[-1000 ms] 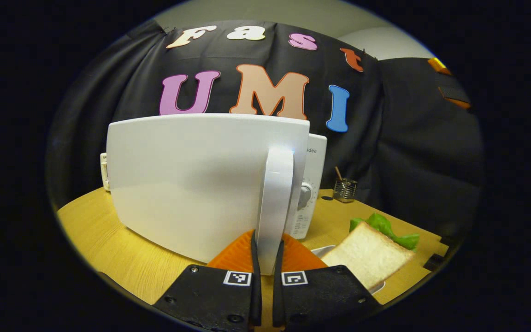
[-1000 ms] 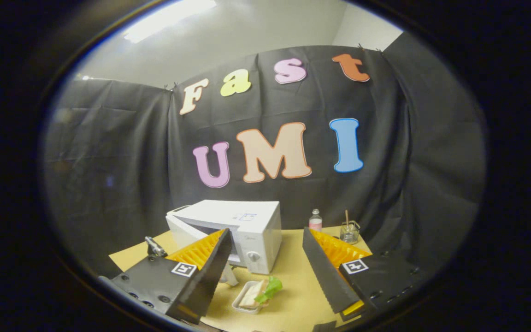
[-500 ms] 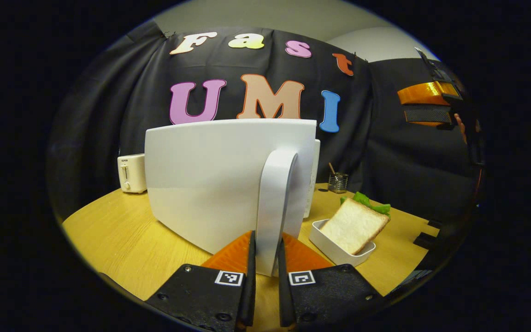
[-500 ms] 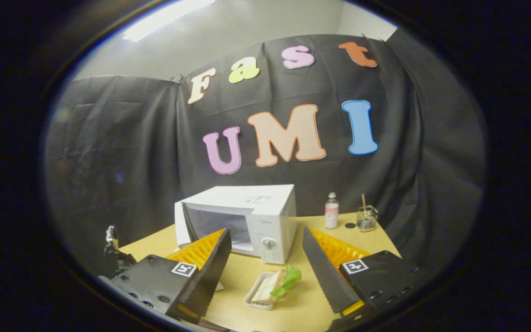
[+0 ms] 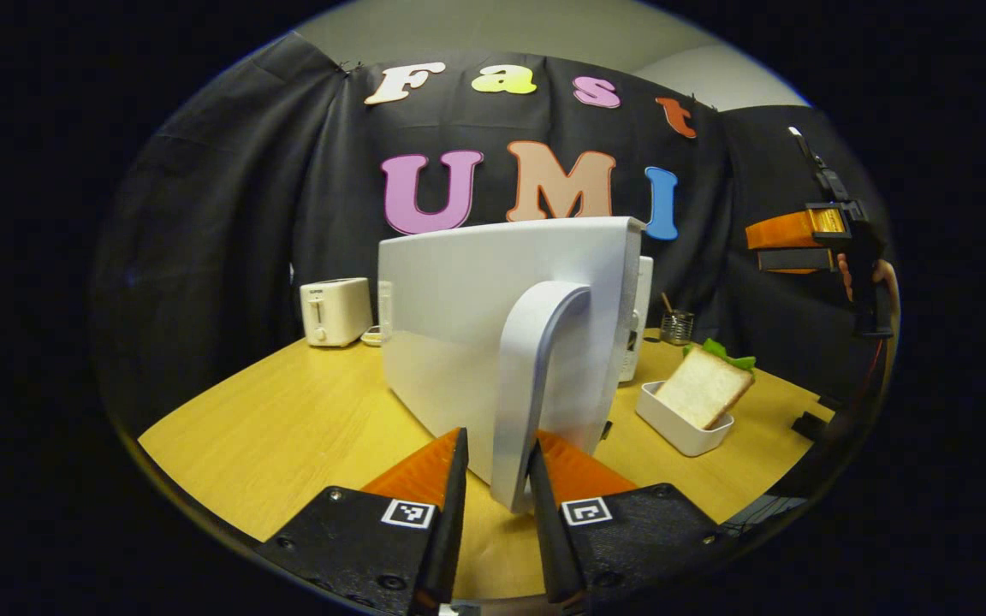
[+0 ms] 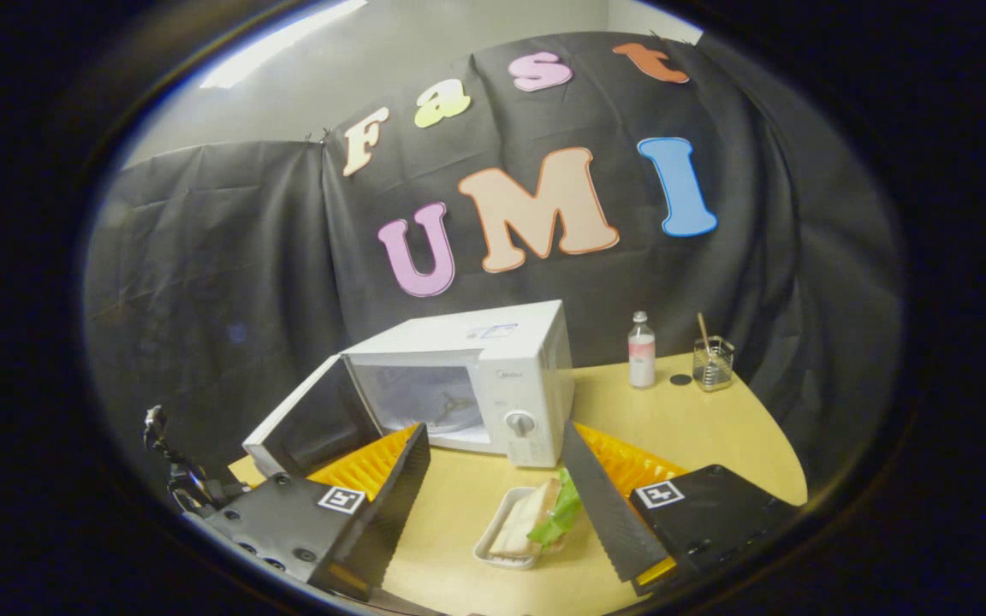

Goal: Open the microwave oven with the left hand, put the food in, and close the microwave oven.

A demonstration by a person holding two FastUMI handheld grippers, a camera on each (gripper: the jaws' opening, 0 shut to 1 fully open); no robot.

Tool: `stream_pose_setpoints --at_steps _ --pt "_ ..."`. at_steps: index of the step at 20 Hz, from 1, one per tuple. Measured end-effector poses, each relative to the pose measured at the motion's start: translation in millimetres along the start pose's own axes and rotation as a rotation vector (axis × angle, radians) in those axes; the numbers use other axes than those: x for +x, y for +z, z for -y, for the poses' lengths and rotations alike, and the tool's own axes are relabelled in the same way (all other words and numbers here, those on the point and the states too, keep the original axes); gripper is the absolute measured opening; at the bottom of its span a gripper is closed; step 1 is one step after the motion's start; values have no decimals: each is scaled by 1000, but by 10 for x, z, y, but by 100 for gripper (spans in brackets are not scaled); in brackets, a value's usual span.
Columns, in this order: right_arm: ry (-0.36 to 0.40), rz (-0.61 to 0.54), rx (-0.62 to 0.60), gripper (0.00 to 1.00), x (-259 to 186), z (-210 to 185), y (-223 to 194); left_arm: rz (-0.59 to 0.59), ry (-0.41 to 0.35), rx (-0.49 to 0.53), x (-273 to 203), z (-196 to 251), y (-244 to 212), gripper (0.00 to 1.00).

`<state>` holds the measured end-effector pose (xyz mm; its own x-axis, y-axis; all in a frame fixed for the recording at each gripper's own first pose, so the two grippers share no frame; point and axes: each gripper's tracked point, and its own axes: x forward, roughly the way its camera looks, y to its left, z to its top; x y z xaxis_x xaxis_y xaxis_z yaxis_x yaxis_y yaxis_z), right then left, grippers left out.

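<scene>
Straddling door handle (image 5: 536, 376), L gripper (image 5: 493, 522).

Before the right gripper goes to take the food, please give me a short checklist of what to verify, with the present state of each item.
1. Microwave door swung wide open: ok; the cavity is exposed in the right gripper view.
2. Cavity free of other things: ok as far as the view shows; its floor looks bare.
3. Left gripper released from the door handle: cannot tell; the fingers stand on either side of the handle with small gaps, contact unclear.
4. Right gripper open and empty: ok.
5. Sandwich sits in its white tray on the table, before the microwave: ok.
6. Way from tray to cavity free: ok.
</scene>
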<state>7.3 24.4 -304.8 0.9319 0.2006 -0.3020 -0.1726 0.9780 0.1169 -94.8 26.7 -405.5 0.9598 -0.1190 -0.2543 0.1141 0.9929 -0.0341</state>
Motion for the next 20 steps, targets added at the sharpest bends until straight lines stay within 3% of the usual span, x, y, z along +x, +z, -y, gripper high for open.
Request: stream_pose_setpoints --at_steps 1,4,5,6,10,14,17,20 --pt "4 -7 4 98 28 14 -47 -3 35 2 -77 -119 -23 45" --pt "7 -45 20 98 153 78 -235 1 122 2 -276 -425 -10 75" --pt "5 -57 26 92 180 102 -295 2 147 -5 -316 -530 -20 76" --pt "-3 -66 33 98 221 147 -340 0 169 -23 -363 -626 -13 86" --pt "-25 -117 76 98 332 296 -554 -10 221 -93 -491 -921 -55 100" --pt "-46 -171 95 98 352 449 -698 4 335 -91 -669 -1394 -10 100" --pt "-48 -207 124 98 331 541 -764 28 466 -80 -917 -1853 63 99" --pt "-66 -233 150 98 348 658 -777 87 556 -123 -1269 -2208 231 97"
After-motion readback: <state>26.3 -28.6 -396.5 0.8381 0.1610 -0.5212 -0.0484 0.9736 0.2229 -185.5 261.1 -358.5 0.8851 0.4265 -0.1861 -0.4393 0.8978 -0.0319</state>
